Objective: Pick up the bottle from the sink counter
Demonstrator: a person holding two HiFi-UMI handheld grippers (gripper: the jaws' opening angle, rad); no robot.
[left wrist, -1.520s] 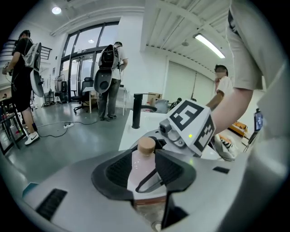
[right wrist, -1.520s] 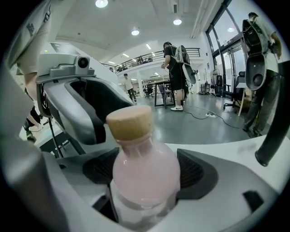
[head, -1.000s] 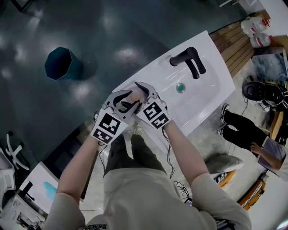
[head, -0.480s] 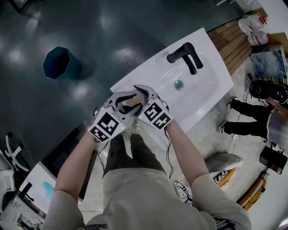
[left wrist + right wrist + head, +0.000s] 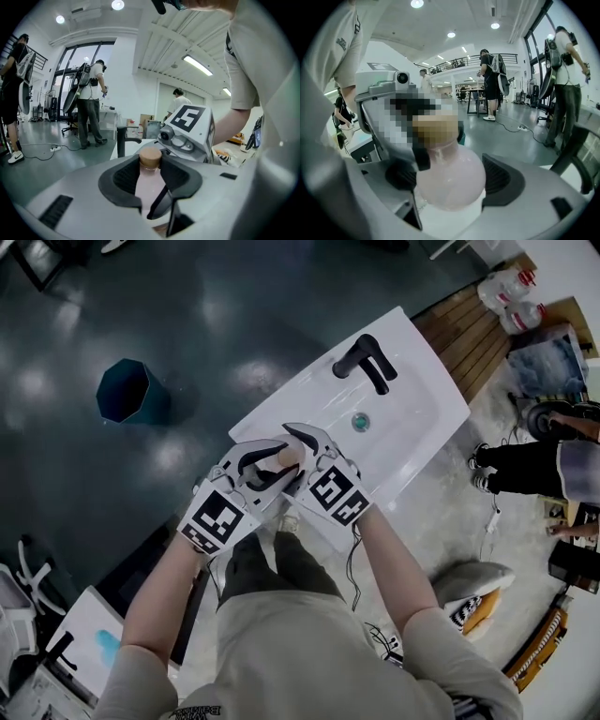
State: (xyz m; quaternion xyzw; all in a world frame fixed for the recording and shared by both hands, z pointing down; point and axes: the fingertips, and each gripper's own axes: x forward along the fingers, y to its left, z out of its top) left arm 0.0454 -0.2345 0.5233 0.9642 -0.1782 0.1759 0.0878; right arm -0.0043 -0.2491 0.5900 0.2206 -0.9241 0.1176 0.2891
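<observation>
Beige short-sleeved shirt (image 5: 281, 652), dark grey trousers (image 5: 262, 563), white left tongs (image 5: 272, 465) and right tongs (image 5: 302, 448), black-and-white marker cubes (image 5: 217, 518)

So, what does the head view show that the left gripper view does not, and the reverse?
Only the head view: a teal bin on the dark floor, the sink's drain and two jugs. Only the left gripper view: people standing by tall windows, and ceiling lights. Both: the pink bottle between the tongs of the left gripper, and the black faucet.
</observation>
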